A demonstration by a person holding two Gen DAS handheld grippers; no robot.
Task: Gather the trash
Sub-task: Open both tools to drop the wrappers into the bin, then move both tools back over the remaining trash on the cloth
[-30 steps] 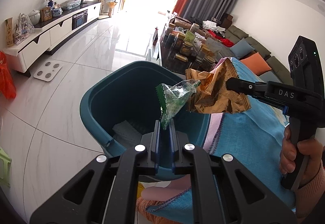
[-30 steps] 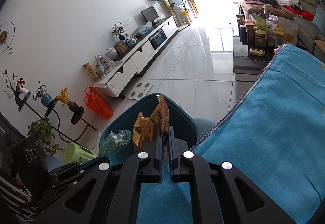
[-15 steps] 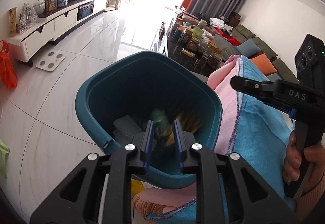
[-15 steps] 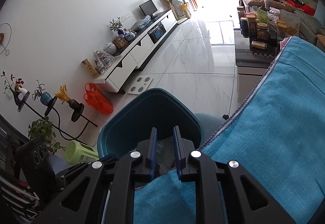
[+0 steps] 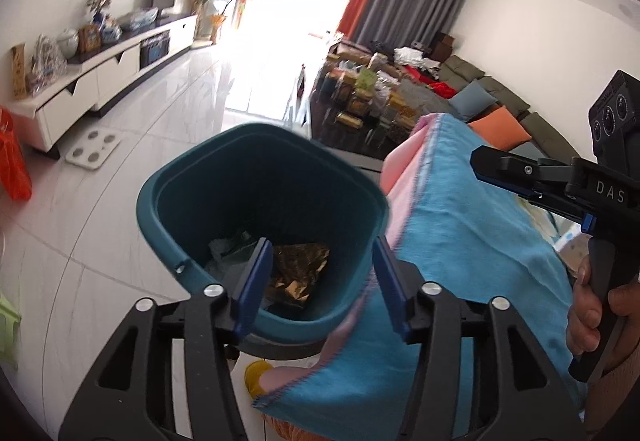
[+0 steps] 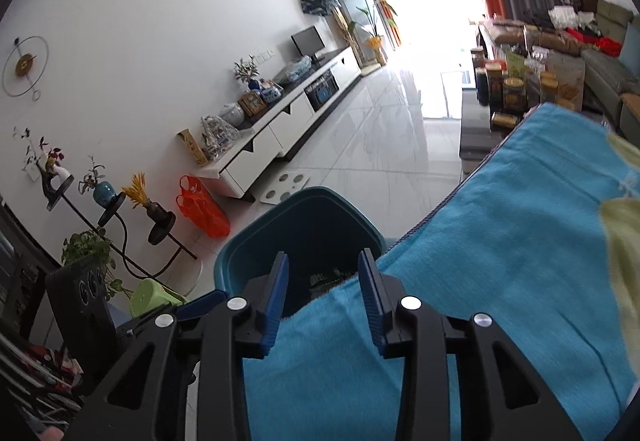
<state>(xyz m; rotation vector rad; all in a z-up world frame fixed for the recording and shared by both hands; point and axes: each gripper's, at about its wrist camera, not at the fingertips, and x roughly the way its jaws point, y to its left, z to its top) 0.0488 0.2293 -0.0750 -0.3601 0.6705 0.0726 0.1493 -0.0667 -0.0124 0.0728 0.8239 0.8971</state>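
Both tools, left (image 5: 322, 281) and right (image 6: 324, 301), hover spread above the bin (image 5: 168, 197).

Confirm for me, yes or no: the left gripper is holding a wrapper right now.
No: the left gripper is open with nothing between its fingers, and the gold wrapper lies at the bottom of the teal bin.

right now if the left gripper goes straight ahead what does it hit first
Probably the gold wrapper lying in the bin. The open left gripper points down into the bin's mouth with nothing between its fingers; depth is unclear, so it might clip the near rim first.
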